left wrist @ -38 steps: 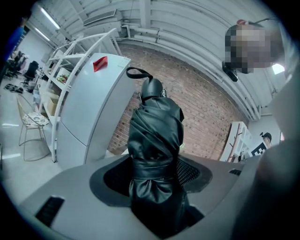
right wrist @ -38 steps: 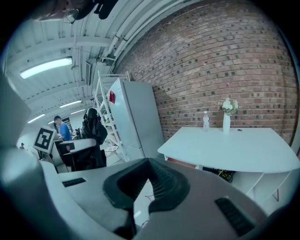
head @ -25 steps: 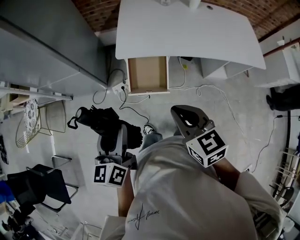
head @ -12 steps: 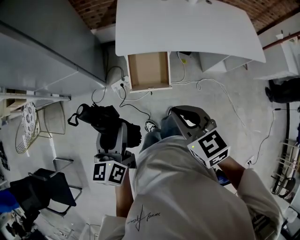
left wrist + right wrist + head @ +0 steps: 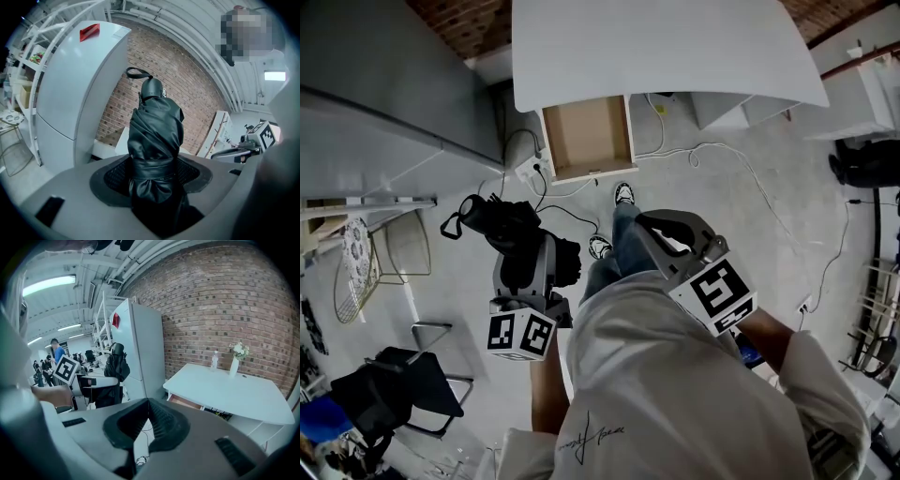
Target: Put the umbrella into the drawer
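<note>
Room: grey floor (image 5: 750,234), white desk (image 5: 675,47) by a brick wall (image 5: 225,296).
Drawer (image 5: 586,139): open under the desk, well ahead.
Umbrella (image 5: 154,136): black, folded, squeezed tight in my left claw (image 5: 154,180).
Right claw (image 5: 146,414): closed on nothing.
How: I step close, tip it flat, lower it in.

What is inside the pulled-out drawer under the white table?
Only the drawer's bare brown bottom shows; nothing lies in the visible part. Its rear end is covered by the table top. The umbrella sits clamped in the left gripper.
</note>
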Motion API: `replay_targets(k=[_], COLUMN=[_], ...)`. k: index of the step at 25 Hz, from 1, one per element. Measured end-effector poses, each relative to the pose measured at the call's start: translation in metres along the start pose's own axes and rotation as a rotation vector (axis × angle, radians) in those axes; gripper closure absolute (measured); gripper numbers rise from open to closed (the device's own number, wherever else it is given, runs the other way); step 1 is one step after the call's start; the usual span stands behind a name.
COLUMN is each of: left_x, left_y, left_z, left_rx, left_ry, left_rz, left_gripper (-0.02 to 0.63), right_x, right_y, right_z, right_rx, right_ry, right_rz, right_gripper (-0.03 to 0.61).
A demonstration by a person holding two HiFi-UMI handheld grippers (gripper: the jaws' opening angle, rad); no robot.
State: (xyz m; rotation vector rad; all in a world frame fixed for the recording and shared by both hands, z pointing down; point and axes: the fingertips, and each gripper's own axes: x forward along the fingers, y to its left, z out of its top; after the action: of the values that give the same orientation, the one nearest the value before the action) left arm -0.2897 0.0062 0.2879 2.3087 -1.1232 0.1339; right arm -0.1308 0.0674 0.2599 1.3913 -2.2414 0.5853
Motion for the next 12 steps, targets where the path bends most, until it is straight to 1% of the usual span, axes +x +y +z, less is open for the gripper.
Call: replay_targets(k=[8, 12], left_x=[0.013, 0.047], left_y=[0.004, 0.003], left_z=[-0.003, -0.009], left_rx=[0.042, 0.059], left_ry=[0.029, 0.062], left_rz=[0.001, 0.004], left_gripper=[0.336, 0.336], right_x=[0.007, 0.018], right_y=[0.006, -0.017], right_z=[0.009, 0.009], right_rx=[-0.033, -0.023], right_ry=[0.011, 0.025], right_rz=[0.020, 0.036], right_gripper=[0.561, 0.562])
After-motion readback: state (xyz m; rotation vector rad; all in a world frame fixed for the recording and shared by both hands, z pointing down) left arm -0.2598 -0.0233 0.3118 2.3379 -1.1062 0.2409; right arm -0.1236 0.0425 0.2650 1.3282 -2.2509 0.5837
